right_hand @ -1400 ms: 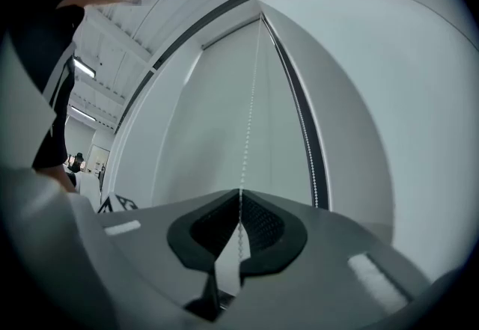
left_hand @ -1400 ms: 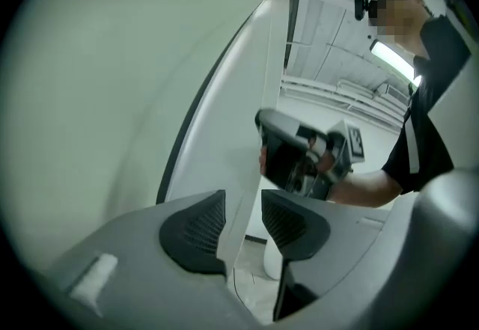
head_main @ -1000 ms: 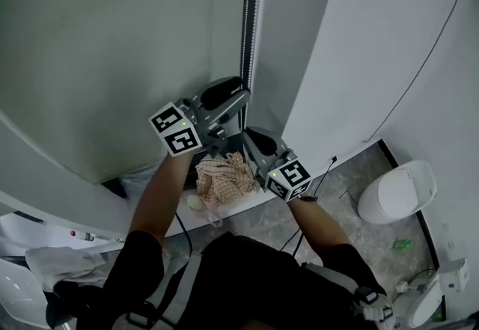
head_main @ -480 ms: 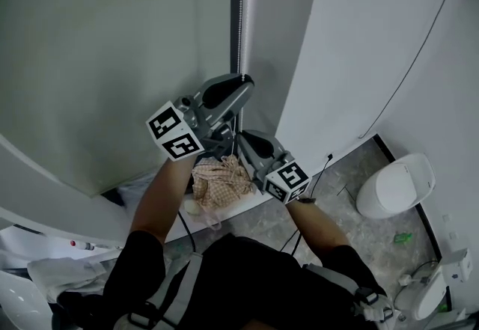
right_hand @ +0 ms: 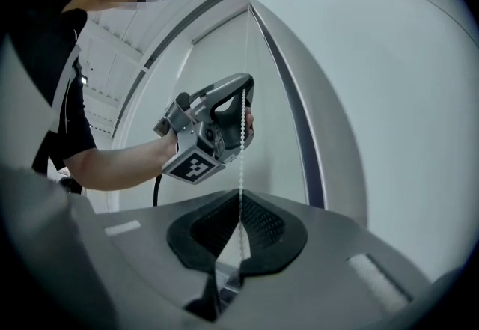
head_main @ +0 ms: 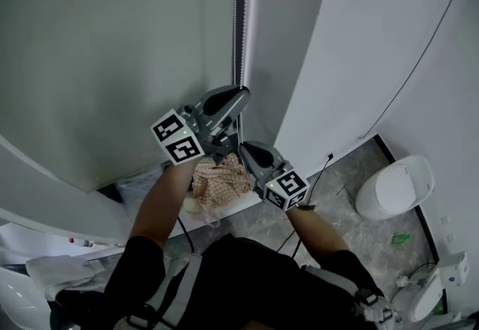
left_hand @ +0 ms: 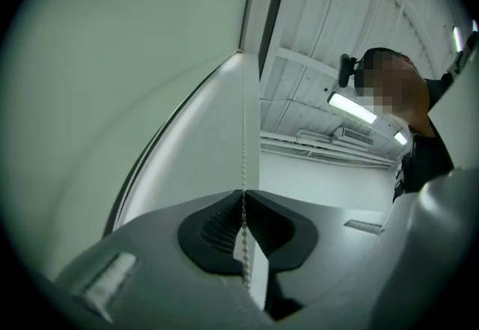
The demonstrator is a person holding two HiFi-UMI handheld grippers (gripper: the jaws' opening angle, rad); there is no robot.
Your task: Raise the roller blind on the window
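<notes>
Bead chain (right_hand: 243, 141) doubly gripped
Right gripper (right_hand: 239, 220) is clamped on it; at 12 o'clock, left gripper (left_hand: 244, 197) jaws are closing on it. Slippage is risked if pulled early.

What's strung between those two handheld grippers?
A white bead chain, seen in the right gripper view, runs from the right gripper up to the left gripper, whose jaws are closing on it.
</notes>
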